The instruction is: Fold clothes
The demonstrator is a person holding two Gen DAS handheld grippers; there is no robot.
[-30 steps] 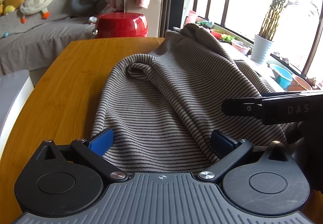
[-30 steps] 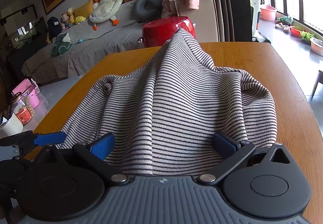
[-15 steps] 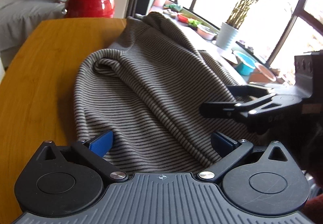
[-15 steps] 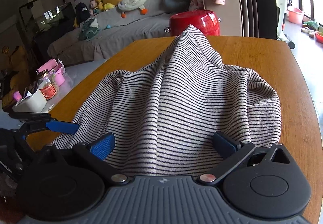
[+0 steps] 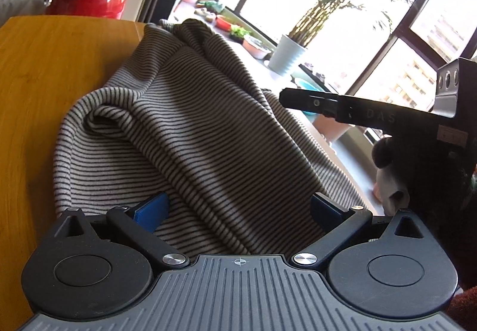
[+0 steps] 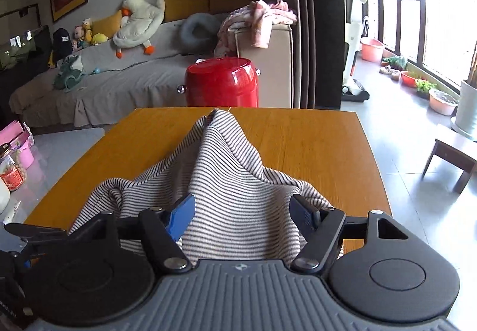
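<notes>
Spreading across most of both views, the orange-brown wooden desk (image 6: 313,146) carries a grey knitted garment with thin dark stripes (image 5: 190,134), which lies bunched along the desk's near and window-side part, its far end drawn up to a point near the far edge (image 6: 215,114). A rolled fold sits on the garment's left side in the left wrist view, and loose creases run along its length.

Behind the desk stand a shiny red round stool (image 6: 221,83), a grey sofa (image 6: 119,80) with a white plush duck (image 6: 140,24), and a pale pot holding a tall green plant (image 5: 286,54) by the window.

The left claw (image 5: 238,208) stands wide, its blue-padded fingers (image 5: 152,208) on either side of the striped cloth, which passes between them without being pinched. The right claw (image 6: 241,211) is likewise spread wide over the garment's near edge, blue fingers (image 6: 182,213) resting against the fabric, gripping nothing. Each claw shows as a black arm at the edge of the other's view.
</notes>
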